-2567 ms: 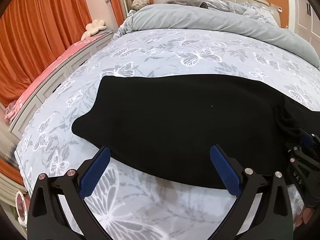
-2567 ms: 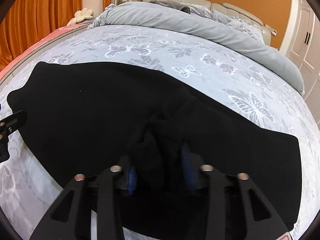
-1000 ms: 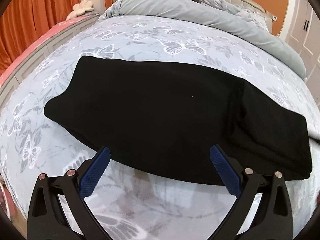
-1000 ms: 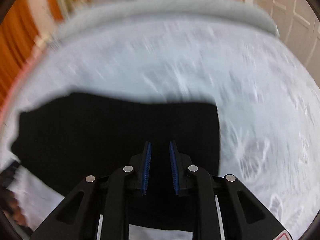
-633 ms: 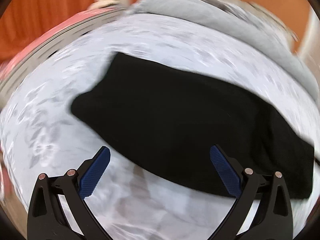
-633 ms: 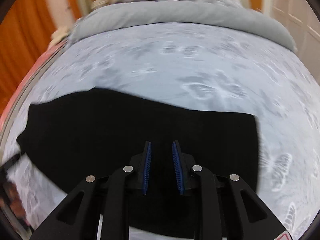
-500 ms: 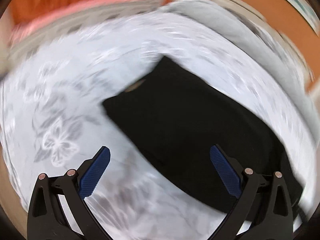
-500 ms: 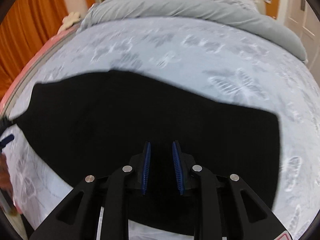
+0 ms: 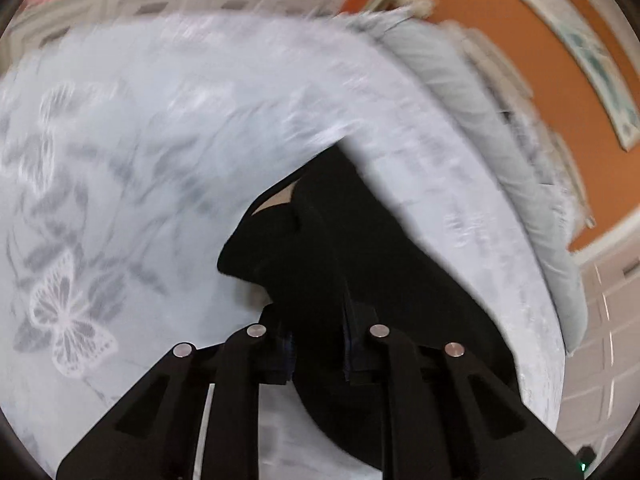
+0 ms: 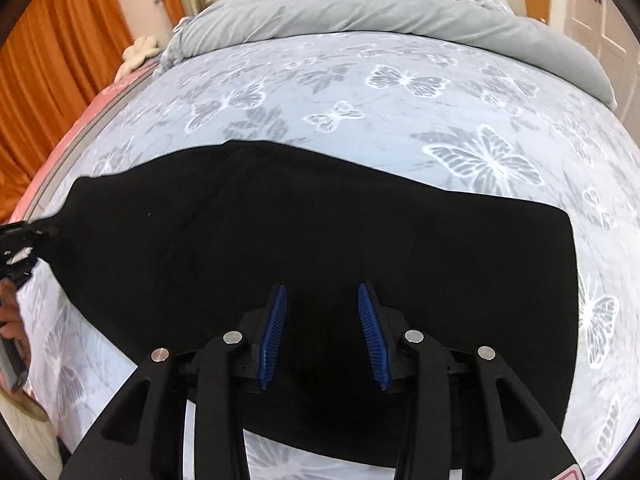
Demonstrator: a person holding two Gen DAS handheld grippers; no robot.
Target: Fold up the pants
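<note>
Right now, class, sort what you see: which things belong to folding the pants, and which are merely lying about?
Belongs to the job:
black pants
left gripper, shut on the pants
right gripper, open
bed beneath

Lying about:
grey duvet
orange curtains

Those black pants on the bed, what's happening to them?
Someone is folding the black pants, using a grabbing tool in each hand. The pants lie spread across the butterfly bedspread. The left tool has pinched one end of the pants and holds it bunched up. The right tool is open above the middle of the pants and grips nothing.
</note>
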